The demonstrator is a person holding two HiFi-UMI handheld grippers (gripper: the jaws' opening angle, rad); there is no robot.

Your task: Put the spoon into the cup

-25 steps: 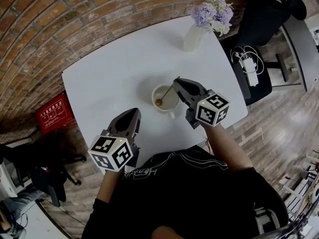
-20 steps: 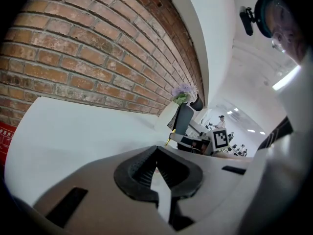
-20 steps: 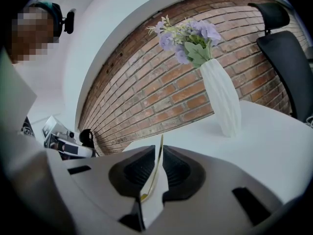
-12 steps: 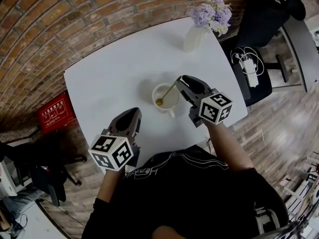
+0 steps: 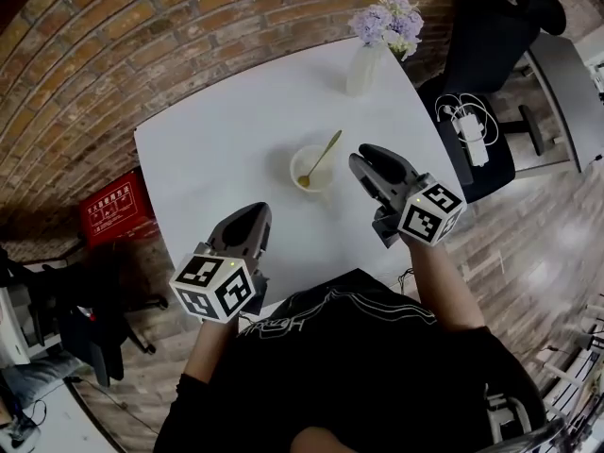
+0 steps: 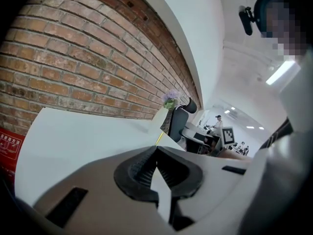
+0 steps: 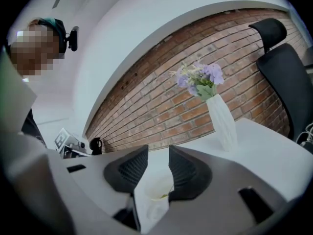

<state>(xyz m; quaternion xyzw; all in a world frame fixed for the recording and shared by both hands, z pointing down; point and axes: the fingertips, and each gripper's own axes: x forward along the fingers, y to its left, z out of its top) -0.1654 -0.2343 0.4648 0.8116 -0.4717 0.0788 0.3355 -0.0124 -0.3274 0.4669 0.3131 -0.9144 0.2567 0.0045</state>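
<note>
A white cup point(image 5: 311, 169) stands near the middle of the white table point(image 5: 217, 135). A gold spoon point(image 5: 318, 158) rests in it, bowl down, with its handle leaning out to the upper right. My right gripper point(image 5: 363, 157) hovers just right of the cup, apart from the spoon. Its jaws have just been opening and now stand open with nothing between them. In the right gripper view the cup point(image 7: 159, 189) shows below the right gripper point(image 7: 158, 154). My left gripper point(image 5: 254, 212) hangs over the table's near edge, left of the cup, and is shut and empty point(image 6: 156, 150).
A white vase point(image 5: 363, 68) of purple flowers stands at the table's far right corner. A black office chair point(image 5: 491, 41) and a seat with a charger and cables point(image 5: 469, 121) are to the right. A red box point(image 5: 113, 210) sits on the floor at the left. A brick wall runs behind.
My right gripper has let go of the spoon handle, opened, and drawn back to the right and upward. The spoon stays in the cup. My left gripper lifted slightly.
</note>
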